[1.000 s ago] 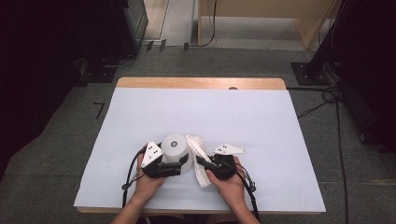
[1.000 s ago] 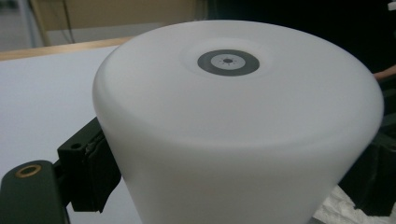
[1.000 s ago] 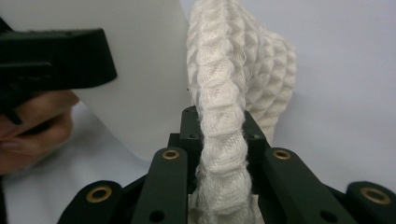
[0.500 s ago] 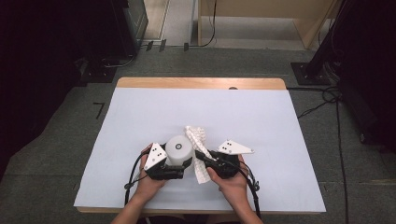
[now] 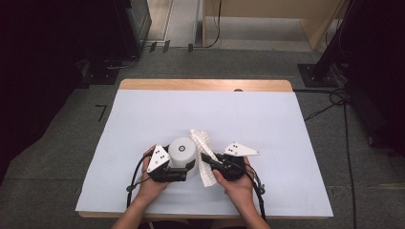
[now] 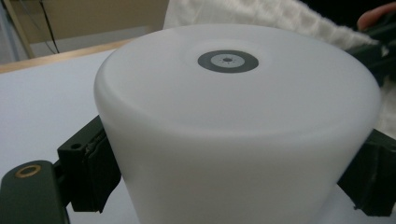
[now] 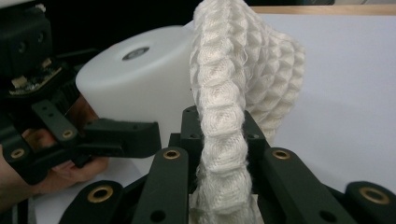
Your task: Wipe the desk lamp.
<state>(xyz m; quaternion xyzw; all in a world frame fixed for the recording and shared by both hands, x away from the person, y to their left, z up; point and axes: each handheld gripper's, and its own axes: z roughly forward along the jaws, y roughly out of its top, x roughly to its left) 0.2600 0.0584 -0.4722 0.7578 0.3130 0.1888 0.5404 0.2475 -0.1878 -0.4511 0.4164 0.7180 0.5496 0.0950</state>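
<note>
- Near the front edge of the table [image 5: 143,119], the left gripper [image 5: 177,171] clamps the side wall of an upturned white cup [image 6: 233,130]; the right gripper [image 5: 208,160] pinches a waffle-weave cloth [image 7: 233,93] just beside it, the fabric touching the cup's flank.
- The cup looks light, stiff and smooth, likely to slip unless both pads squeeze its wall low down; the cloth is soft and limp, best taken in a bunched fold so its loose end can wipe.
- Against half a second earlier, the cloth's top leans closer over the cup; the right gripper has turned slightly; the cup has barely moved.
</note>
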